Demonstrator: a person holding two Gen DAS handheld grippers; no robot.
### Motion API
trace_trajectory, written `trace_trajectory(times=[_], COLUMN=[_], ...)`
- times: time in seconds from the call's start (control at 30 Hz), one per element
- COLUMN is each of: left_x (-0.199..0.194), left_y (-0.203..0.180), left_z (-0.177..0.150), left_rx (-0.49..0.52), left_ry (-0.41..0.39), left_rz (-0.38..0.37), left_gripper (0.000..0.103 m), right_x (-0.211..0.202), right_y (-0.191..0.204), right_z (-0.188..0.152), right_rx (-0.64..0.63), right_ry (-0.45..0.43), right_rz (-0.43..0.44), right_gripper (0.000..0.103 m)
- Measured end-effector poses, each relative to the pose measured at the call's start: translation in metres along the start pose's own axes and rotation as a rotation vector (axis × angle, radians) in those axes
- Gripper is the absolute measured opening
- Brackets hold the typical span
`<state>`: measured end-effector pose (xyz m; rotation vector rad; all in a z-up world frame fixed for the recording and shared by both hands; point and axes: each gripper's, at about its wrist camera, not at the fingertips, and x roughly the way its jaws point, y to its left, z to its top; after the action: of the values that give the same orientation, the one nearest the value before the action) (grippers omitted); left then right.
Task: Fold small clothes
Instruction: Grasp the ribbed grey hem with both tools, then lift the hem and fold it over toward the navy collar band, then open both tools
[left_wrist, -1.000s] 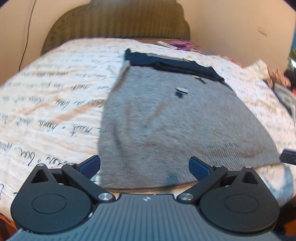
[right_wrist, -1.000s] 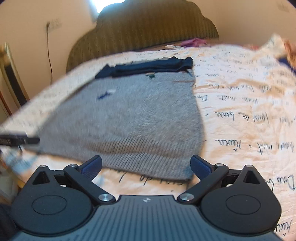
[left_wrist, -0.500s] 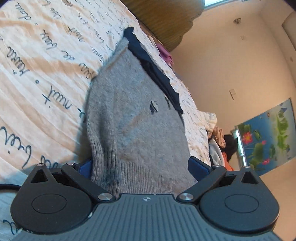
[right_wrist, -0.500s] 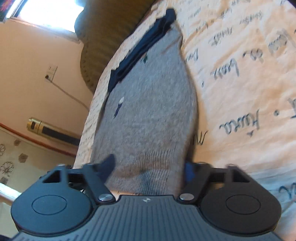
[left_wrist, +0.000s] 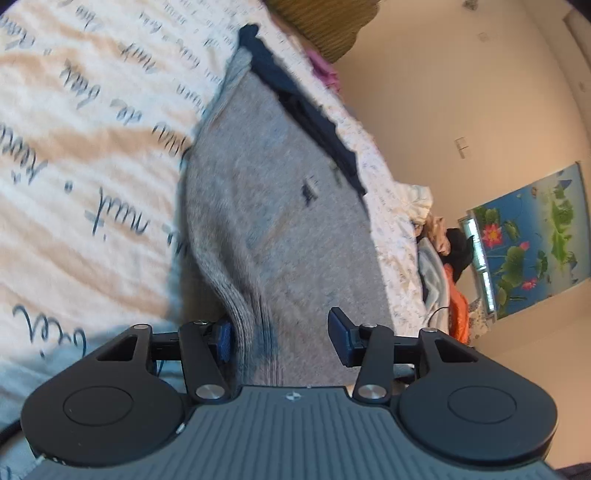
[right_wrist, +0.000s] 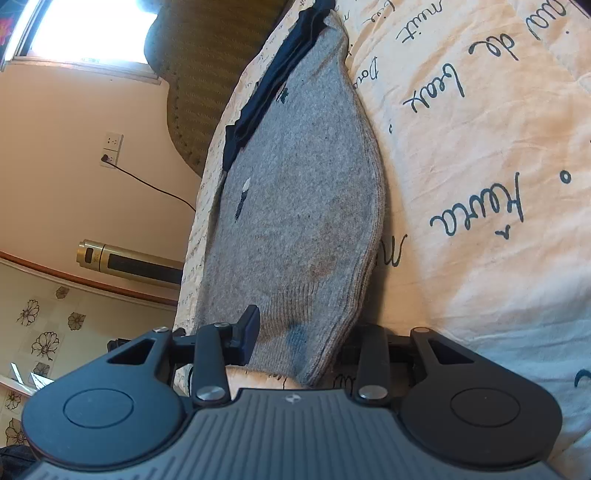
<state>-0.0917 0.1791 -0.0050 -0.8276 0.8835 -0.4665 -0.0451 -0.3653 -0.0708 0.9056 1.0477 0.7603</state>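
A grey knit sweater (left_wrist: 273, 206) lies spread on a bed, over a cream bedspread (left_wrist: 74, 155) printed with dark cursive writing. A dark navy garment (left_wrist: 306, 110) lies along the sweater's far edge. Beyond it stands an olive ribbed headboard (right_wrist: 207, 74).

The left gripper (left_wrist: 282, 341) sits at the near left corner of the sweater, its ribbed hem bunched between the blue pads (left_wrist: 339, 339). The jaws are partly closed around the fabric but a gap remains at the right pad, so I cannot tell whether the grip is firm. The right gripper (right_wrist: 303, 343) takes the near right corner; its right finger is hidden under the hem, so its hold cannot be told either.

The walls are peach. On the right hangs a blue lotus poster (left_wrist: 532, 236) above a pile of clothes (left_wrist: 443, 266). On the left are a bright window (right_wrist: 85, 33), a wall socket (right_wrist: 110, 149) with a black cord, a gold tower appliance (right_wrist: 122, 262) and floral tiles (right_wrist: 37, 325).
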Motion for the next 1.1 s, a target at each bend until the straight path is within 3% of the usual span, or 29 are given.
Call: trace_trajectory(times=[0.1, 0.23, 0.37, 0.5, 0.63, 0.77, 0.87, 1.1], left_x=[-0.005, 0.009, 0.017, 0.011, 0.001, 0.008, 0.010, 0.000], left_y=[0.000, 0.009, 0.015, 0.014, 0.007, 0.002, -0.002, -0.019], left_z=[0.004, -0.002, -0.003, 0.000, 0.003, 0.000, 0.000, 0.021], left_rx=[0.013, 0.014, 0.011, 0.040, 0.080, 0.123, 0.145, 0.164], left_ry=[0.007, 0.081, 0.099, 0.090, 0.068, 0.098, 0.097, 0.048], left_rz=[-0.044, 0.003, 0.027, 0.060, 0.044, 0.074, 0.093, 0.051], left_gripper=[0.056, 0.055, 0.041, 0.023, 0.014, 0.011, 0.006, 0.005], right_x=[-0.002, -0.006, -0.010, -0.008, -0.006, -0.002, -0.006, -0.019], right_y=[-0.002, -0.009, -0.019, -0.016, -0.007, -0.008, -0.004, 0.020], right_z=[0.000, 0.001, 0.004, 0.006, 0.006, 0.002, -0.004, 0.009], right_rx=[0.010, 0.047, 0.110, 0.099, 0.060, 0.045, 0.010, -0.059], right_ry=[0.001, -0.006, -0.021, -0.004, 0.010, 0.011, -0.026, -0.082], right_rz=[0.008, 0.037, 0.084, 0.061, 0.013, -0.005, 0.023, 0.071], right_gripper=[0.037, 0.037, 0.037, 0.036, 0.028, 0.006, 0.005, 0.005])
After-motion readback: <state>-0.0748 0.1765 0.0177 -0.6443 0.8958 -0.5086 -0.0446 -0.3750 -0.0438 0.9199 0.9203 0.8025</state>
